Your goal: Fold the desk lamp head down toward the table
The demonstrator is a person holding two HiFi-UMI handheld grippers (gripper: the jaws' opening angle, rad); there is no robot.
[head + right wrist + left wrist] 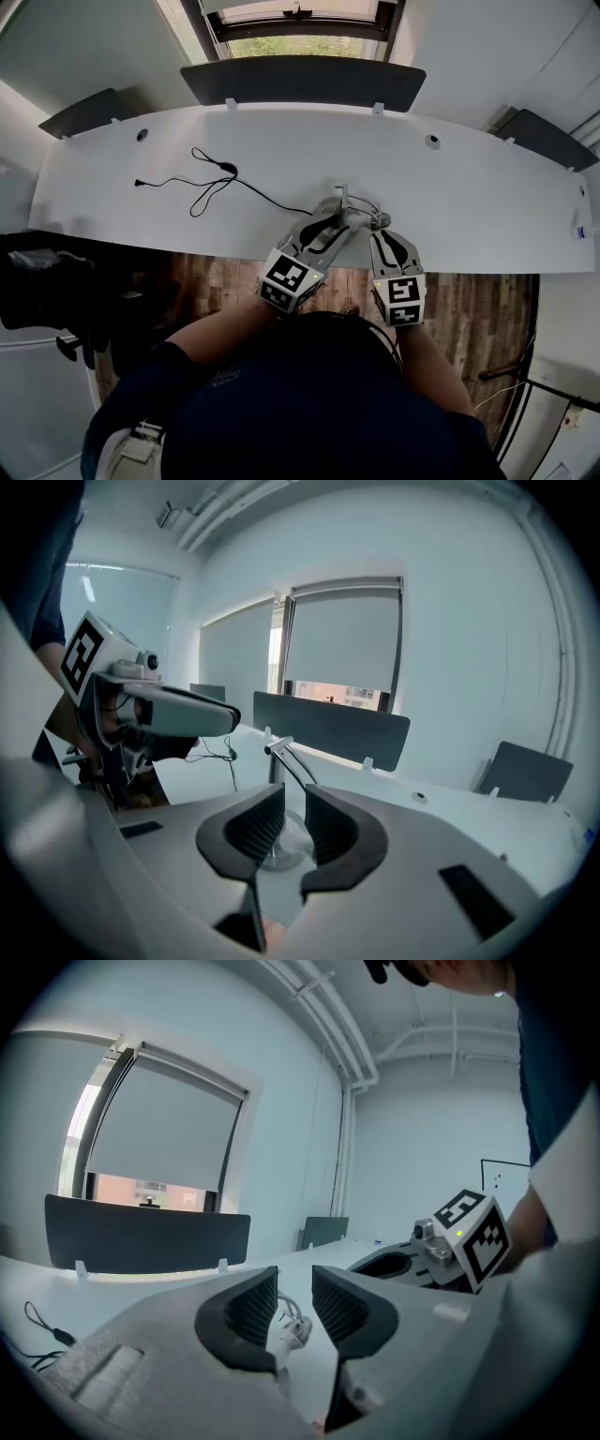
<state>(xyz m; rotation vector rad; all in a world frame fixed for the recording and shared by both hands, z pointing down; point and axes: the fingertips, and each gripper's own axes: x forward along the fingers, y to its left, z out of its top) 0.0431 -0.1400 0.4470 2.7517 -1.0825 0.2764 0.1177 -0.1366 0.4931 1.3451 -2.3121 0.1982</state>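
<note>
Flanking the lamp [352, 217] at seven and five o'clock, left tongs [294, 1288] and right tongs [294, 803] stand spread, pinching nothing yet; the grasp seems pending, so next comes closing on its head.

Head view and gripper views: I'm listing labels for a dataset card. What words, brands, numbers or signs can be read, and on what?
No words or numbers can be read anywhere.
Left cube, right cube: black-and-white square markers, no letters.
White item at the table's right end: too small to read.
</note>
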